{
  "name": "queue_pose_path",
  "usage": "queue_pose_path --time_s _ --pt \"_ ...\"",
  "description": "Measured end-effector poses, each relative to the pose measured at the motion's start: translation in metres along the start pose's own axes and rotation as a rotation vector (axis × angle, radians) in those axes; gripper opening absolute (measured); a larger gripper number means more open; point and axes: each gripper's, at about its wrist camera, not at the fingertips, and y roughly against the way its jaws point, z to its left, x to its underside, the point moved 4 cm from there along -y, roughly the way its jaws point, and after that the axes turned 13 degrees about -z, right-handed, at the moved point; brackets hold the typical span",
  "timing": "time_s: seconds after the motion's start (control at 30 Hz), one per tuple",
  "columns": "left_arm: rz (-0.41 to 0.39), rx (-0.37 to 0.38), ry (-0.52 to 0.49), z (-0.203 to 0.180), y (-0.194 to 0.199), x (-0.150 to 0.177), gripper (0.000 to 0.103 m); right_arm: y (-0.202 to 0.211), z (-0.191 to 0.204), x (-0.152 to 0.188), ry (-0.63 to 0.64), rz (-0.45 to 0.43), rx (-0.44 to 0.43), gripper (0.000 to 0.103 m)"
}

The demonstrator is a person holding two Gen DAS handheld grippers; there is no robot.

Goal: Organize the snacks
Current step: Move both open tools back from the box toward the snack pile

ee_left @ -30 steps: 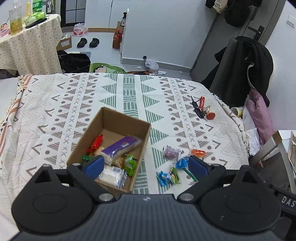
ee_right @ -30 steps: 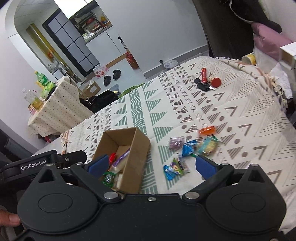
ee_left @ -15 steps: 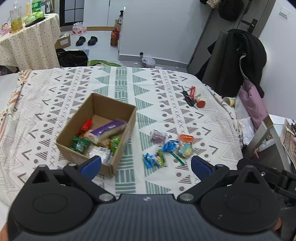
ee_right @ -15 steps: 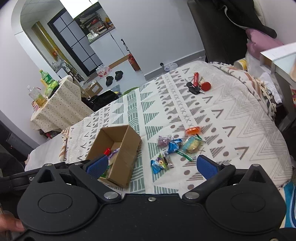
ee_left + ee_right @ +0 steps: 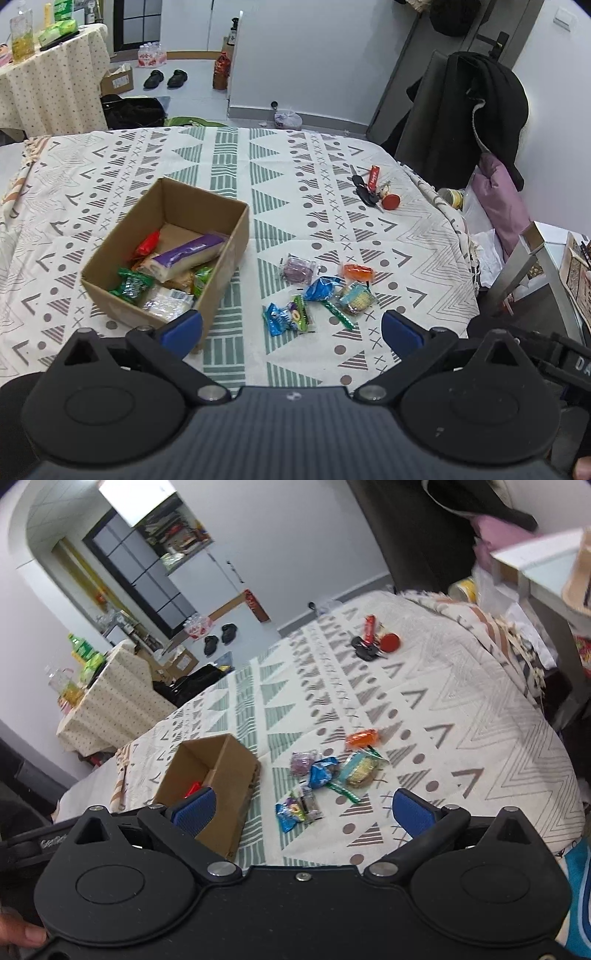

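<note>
Hovering wide open and empty, left gripper (image 5: 291,330) and right gripper (image 5: 303,808) face loose snacks (image 5: 321,295).

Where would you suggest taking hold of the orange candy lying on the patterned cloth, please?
Probably across the plump middle of the orange candy, coming straight down from above. It lies flat on the cloth, lengthwise left to right, apart from the other sweets, so set the fingers of the right gripper across its short width, clear of the twisted ends.
</note>
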Motion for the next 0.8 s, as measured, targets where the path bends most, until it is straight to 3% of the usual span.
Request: queue_pose_path --time_s 0.3,0.7,0.8 --pt "0.049 -0.015 0.036 0.004 -0.042 0.003 0.102 -0.040 -0.030 0.005 -0.106 0.027 0.030 0.100" --pt "0.130 -0.009 0.125 0.012 -0.107 0.016 0.099 -0.095 -0.051 0.010 -0.195 0.117 0.054 0.077" --pt "0.161 -0.001 0.147 0.012 -0.124 0.021 0.091 -0.108 -0.056 0.012 -0.210 0.140 0.065 0.073"
